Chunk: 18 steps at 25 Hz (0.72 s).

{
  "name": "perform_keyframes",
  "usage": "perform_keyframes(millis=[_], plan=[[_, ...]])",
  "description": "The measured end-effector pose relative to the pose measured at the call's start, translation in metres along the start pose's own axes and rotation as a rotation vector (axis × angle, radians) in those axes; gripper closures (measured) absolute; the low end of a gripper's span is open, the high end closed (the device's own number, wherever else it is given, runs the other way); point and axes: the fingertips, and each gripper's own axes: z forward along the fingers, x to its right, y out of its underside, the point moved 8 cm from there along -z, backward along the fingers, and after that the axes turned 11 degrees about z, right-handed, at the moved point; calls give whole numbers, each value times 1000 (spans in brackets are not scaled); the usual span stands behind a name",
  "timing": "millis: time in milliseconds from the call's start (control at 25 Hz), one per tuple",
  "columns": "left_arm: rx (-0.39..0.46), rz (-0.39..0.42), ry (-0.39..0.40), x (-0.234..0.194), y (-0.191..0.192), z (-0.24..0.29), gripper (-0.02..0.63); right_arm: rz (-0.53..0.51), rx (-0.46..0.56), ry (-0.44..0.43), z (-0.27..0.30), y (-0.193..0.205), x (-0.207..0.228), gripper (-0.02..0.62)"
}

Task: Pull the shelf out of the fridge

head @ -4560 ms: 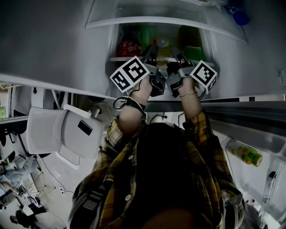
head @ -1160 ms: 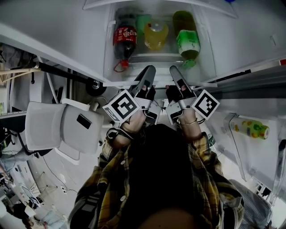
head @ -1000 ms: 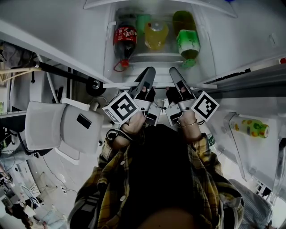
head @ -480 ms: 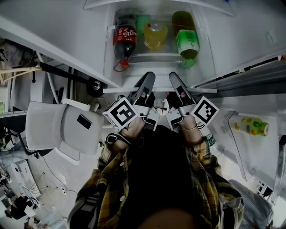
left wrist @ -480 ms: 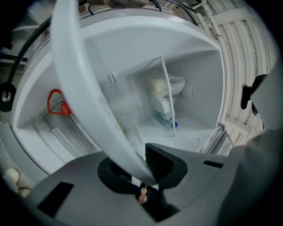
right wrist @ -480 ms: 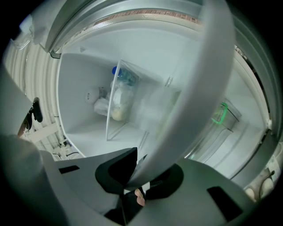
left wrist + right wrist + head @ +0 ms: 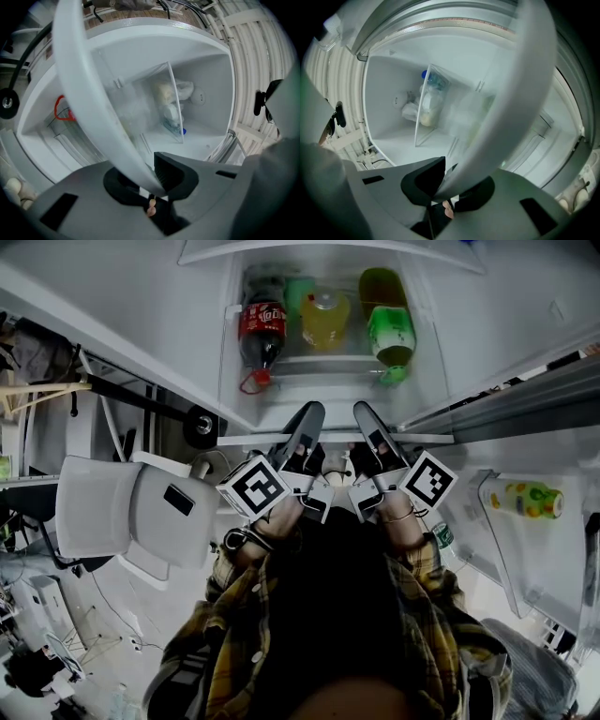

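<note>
white shelf (image 7: 86, 89) rim pinched in jaws of left gripper (image 7: 312, 413) and right gripper (image 7: 362, 412).

Shelf (image 7: 333, 438): 1. Bottles on it: 3 (cola bottle (image 7: 261, 329), yellow bottle (image 7: 324, 317), green bottle (image 7: 390, 332)). Door bottle (image 7: 525, 498): 1. Grippers: 2 (left gripper (image 7: 308, 416), right gripper (image 7: 365, 416)). Chair (image 7: 131, 517): 1.

Clear glossy shelf (image 7: 330, 397) with a smooth white plastic rim (image 7: 427, 438).
</note>
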Motion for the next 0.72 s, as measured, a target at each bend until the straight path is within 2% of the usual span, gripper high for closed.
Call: perform_keyframes(millis=[560,720], plan=[[9,-1,-13,3,1,-9,542,-11,-8,1,-5,5,-4,532],[18,-5,8,5,1,-8,543,-10,-8,-1,-5,5,-5,532]])
